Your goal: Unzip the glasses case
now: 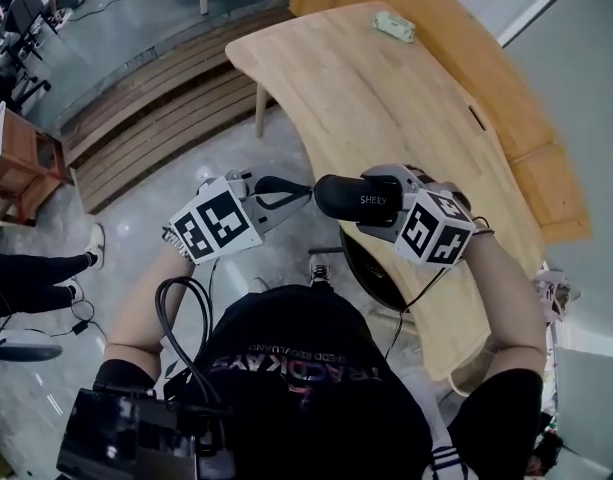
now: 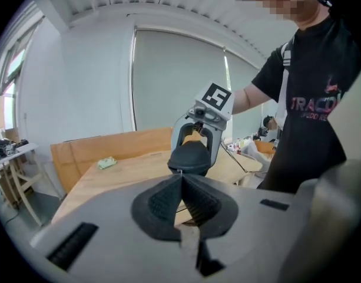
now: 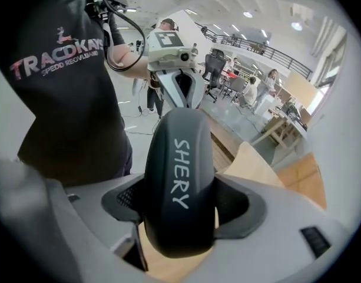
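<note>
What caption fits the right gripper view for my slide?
Right tool grips the black glasses case in mid-air; the left tool, shut, meets its far end.

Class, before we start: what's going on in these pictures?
A person works with a gripper in each hand, in the air beside a wooden table. The right gripper clamps a black glasses case. The left gripper is shut at the case's end, apparently on the zip pull. The case looks still zipped.
</note>
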The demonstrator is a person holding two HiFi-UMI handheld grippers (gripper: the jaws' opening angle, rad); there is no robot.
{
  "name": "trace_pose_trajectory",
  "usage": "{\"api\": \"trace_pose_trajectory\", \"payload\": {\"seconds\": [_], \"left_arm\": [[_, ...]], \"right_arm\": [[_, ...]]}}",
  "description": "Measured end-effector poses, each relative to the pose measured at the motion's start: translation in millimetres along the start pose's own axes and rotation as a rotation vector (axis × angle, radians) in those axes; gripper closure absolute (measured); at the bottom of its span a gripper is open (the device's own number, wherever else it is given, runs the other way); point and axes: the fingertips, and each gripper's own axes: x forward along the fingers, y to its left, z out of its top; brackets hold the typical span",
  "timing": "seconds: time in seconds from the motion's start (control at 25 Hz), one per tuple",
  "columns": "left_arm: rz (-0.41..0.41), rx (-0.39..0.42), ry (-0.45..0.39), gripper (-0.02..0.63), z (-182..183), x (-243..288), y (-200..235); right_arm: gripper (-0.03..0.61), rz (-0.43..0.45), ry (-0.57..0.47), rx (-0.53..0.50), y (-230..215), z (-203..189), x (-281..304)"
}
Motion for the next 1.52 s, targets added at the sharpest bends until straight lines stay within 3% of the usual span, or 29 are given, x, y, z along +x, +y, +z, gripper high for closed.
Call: {"api": "trace_pose_trajectory", "payload": {"seconds": [0.16,0.44,0.72,1.4,1.52], "left_arm": [[0.041,0.019,0.046,0.602,-5.8,2.4,-0.4],[0.056,0.01,0.055,0.602,-8.6,3.2,-10.4],[0.06,0.008,0.066,0.601,-11.5,6.9,-24.5],[-0.044,-0.007,0.094,0.594,-26.3,23.1,-60.1],[-0.032,0.0,0.086,0.592,-27.3,18.6,-57.1]], "right_arm": [[0.229,-0.024,0.038,0.132,-7.9,-2.0,6.9],[0.232,-0.045,0.054,0.31,-8.3,8.0,14.9],[0.235,-0.059,0.068,0.416,-4.6,20.0,21.2],[0.236,-0.066,0.11,0.389,7.9,29.6,38.8],[0.236,-0.07,0.091,0.414,8.1,30.1,37.7]]}}
